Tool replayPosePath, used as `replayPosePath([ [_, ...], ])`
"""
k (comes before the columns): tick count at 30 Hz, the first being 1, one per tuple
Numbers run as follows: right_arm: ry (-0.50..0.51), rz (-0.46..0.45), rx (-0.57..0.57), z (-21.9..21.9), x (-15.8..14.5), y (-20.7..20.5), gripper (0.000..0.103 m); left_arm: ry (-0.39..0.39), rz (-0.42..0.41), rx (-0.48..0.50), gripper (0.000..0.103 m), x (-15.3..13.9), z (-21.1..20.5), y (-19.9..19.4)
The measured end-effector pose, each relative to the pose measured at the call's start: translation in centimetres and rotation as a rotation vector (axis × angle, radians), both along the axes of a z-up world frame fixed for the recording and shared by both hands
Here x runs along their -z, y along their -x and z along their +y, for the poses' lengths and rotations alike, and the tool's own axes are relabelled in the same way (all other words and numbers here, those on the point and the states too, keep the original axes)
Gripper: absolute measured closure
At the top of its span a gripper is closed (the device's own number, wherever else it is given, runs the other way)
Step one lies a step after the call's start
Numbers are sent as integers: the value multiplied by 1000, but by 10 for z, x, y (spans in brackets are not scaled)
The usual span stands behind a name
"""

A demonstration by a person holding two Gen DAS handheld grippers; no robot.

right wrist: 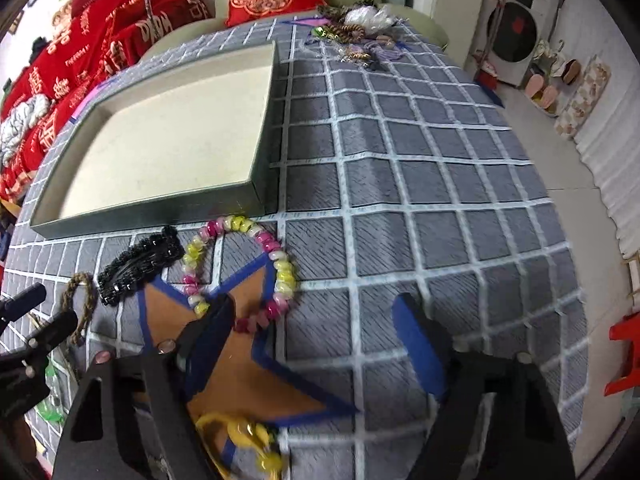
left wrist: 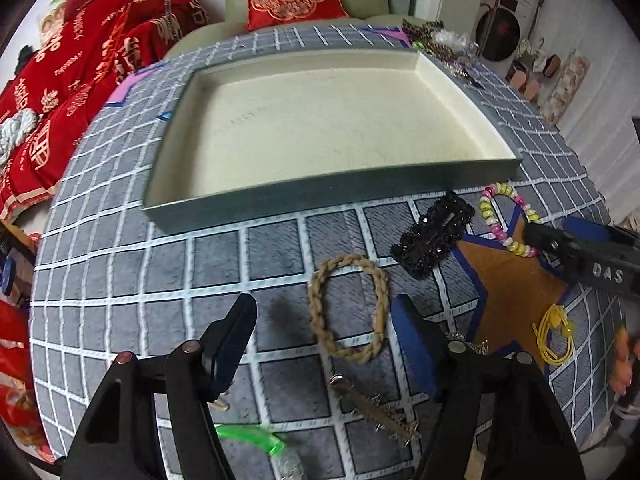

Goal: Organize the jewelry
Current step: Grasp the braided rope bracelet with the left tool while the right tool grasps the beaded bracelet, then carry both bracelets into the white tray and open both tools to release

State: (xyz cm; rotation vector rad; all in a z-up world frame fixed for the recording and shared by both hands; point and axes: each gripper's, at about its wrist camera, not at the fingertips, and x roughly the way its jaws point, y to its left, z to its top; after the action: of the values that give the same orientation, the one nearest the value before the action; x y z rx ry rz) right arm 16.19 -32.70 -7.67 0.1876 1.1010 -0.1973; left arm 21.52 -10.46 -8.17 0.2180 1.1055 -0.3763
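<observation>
An empty cream-lined tray [left wrist: 192, 204] [right wrist: 256, 184] sits on the grey checked cloth. In front of it lie a braided tan rope bracelet [left wrist: 380, 284] [right wrist: 82, 300], a black beaded hair clip [left wrist: 432, 236] [right wrist: 136, 264], a pink-and-yellow bead bracelet [left wrist: 506, 218] [right wrist: 280, 268], a yellow hair tie [left wrist: 554, 334] [right wrist: 248, 436] and a spiked brown strap [left wrist: 376, 408]. My left gripper [left wrist: 324, 320] is open, its fingers on either side of the rope bracelet. My right gripper [right wrist: 312, 320] is open over the near side of the bead bracelet; it shows in the left wrist view [left wrist: 536, 236].
A pile of more jewelry [left wrist: 436, 40] [right wrist: 352, 36] lies at the far edge of the table. An orange star with blue tape edges [left wrist: 516, 300] [right wrist: 240, 364] marks the cloth. A green plastic piece [left wrist: 256, 440] lies near me. Red bedding [left wrist: 80, 80] is at left.
</observation>
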Motion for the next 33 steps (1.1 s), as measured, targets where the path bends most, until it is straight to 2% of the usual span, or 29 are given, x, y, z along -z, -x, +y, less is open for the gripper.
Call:
replayPosePath([
  [3,77,8,-33,9,0,-9,27,-18,17,19,36,7,-7,-1],
  [5,84,2,-55,14,0,-12,28,-23,0,31,37,8,-11,0],
  [8,80,0,-70,18,-2,-14,37,-12,3,54,53,7,-15,2],
  [10,78,-5,-87,23,-2,-12,49,-8,2,73,78,5,-18,4],
  [11,78,-8,-93,25,-3,-12,65,-8,1,76,83,5,-18,4],
  [12,75,-10,-97,26,-4,-11,85,-6,-1,77,83,5,-18,4],
  [13,67,-11,-99,26,-4,-9,93,2,1,76,83,5,-18,4],
  [17,39,-28,-81,25,-4,-2,93,72,8,70,84,-2,-10,6],
  [20,-9,-43,-68,20,-8,5,93,89,-16,69,84,-11,-5,12],
  [27,-48,-106,-94,25,-39,21,93,134,-64,60,84,-42,7,22],
  [33,-99,-158,-129,32,-72,10,93,219,-65,36,84,-74,20,14],
])
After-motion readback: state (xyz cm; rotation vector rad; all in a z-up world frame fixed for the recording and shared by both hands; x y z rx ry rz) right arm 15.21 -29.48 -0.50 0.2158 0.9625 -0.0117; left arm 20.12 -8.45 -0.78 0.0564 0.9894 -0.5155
